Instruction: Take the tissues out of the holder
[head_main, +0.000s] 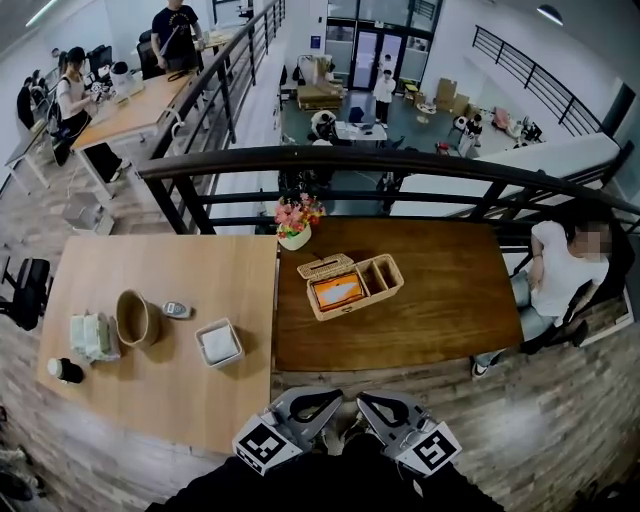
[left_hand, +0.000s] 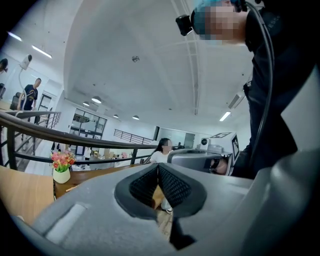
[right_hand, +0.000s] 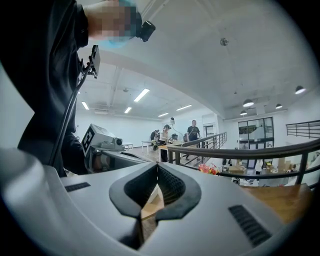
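Tissues (head_main: 335, 291) — likely light, soft, crushable | hold: pinch pack's top at mid-length, inside holder (head_main: 396, 272) | left gripper (left_hand: 158, 169), right gripper (right_hand: 157, 169) — both closed, empty, well apart from holder

Two tongs: left tongs (head_main: 322, 403), right tongs (head_main: 377, 405). Two benches lie ahead of them: one pale bench (head_main: 150, 262) to the left, one dark bench (head_main: 440, 295) to the right. Dark bench: one holder (head_main: 350, 285), one flowerpot (head_main: 296, 228). Pale bench: one basket (head_main: 137, 318), one white tray (head_main: 218, 343), one packet (head_main: 93, 336), one cup (head_main: 65, 370), one small gadget (head_main: 176, 309). Far right of the tongs: one seated person (head_main: 560, 275).
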